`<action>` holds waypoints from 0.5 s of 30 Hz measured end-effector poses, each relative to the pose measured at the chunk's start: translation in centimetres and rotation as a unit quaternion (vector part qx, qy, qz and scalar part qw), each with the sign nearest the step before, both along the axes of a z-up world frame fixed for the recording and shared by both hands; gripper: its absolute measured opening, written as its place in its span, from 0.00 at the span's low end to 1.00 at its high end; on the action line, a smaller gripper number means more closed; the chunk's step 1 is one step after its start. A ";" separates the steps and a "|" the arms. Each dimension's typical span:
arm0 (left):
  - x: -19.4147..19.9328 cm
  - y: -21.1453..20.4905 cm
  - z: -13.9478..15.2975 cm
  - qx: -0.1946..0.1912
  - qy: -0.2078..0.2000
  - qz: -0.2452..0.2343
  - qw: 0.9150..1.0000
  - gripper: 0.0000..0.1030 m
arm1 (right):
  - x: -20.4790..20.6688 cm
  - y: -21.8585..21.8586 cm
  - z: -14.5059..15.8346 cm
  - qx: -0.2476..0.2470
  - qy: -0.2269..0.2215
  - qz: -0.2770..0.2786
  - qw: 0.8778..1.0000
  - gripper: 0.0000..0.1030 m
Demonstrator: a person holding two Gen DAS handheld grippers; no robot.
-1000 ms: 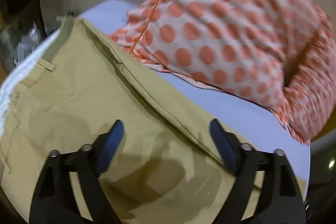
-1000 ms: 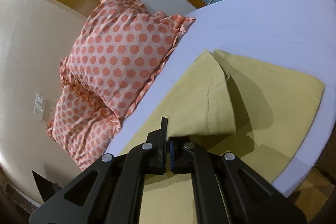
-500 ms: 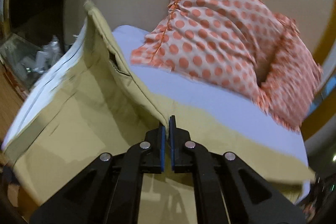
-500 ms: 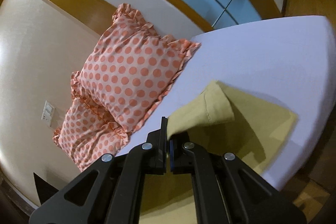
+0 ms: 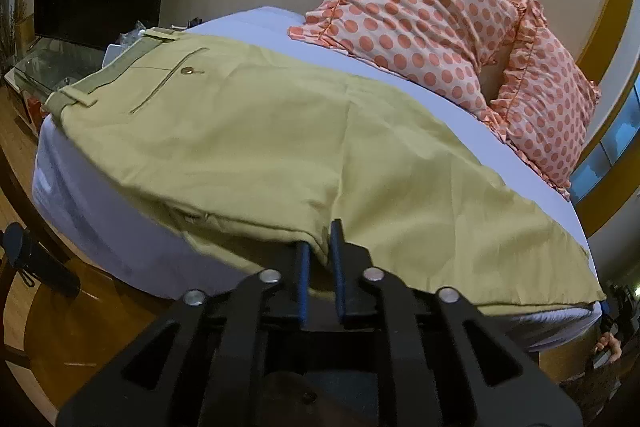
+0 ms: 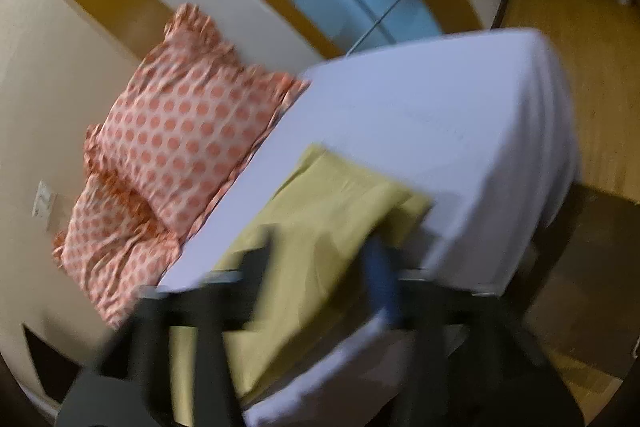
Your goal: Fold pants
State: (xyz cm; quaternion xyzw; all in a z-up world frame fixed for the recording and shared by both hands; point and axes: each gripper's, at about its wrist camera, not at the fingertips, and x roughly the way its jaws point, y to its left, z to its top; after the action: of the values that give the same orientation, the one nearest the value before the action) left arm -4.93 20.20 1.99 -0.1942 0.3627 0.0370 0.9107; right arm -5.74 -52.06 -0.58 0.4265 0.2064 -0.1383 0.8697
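Two grippers, two different states now. On the left, the pants [image 5: 260, 131] lie flat on the bed [image 5: 100, 227], one leg folded over the other, waistband at the far left corner, where half a second ago that edge was still lifted in the air. The left gripper [image 5: 320, 251] has its jaws only slightly apart with the near fold edge between them; can't tell if it's still pinching. Over to the right, the right gripper [image 6: 320, 259] is blurry but spread wide, having dropped the cuff end. Lengthwise fold looks done, I'd say.
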 end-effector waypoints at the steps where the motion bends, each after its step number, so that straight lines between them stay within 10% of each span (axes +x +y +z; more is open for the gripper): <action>1: -0.6 0.0 -0.1 -0.003 -0.007 0.000 1.000 0.16 | -0.5 -0.2 0.1 -0.020 0.002 -0.016 1.000 0.63; 5: -2.7 0.8 0.4 0.002 -0.035 0.030 0.999 0.39 | -0.5 -1.0 -0.7 -0.058 0.025 -0.043 0.997 0.63; 12: -4.2 3.0 1.2 0.005 -0.054 0.084 0.995 0.49 | 1.4 0.9 -2.1 -0.103 0.027 -0.011 0.994 0.63; 15: -3.8 3.4 0.8 -0.004 -0.046 0.090 0.995 0.50 | 1.8 2.2 -2.8 -0.104 0.008 0.023 0.994 0.32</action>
State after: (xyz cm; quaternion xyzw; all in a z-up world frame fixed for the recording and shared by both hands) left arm -8.75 23.59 2.82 -0.2313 0.3011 0.1082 0.9187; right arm -3.89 -49.89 -3.36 0.3275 0.2080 -0.1425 0.9106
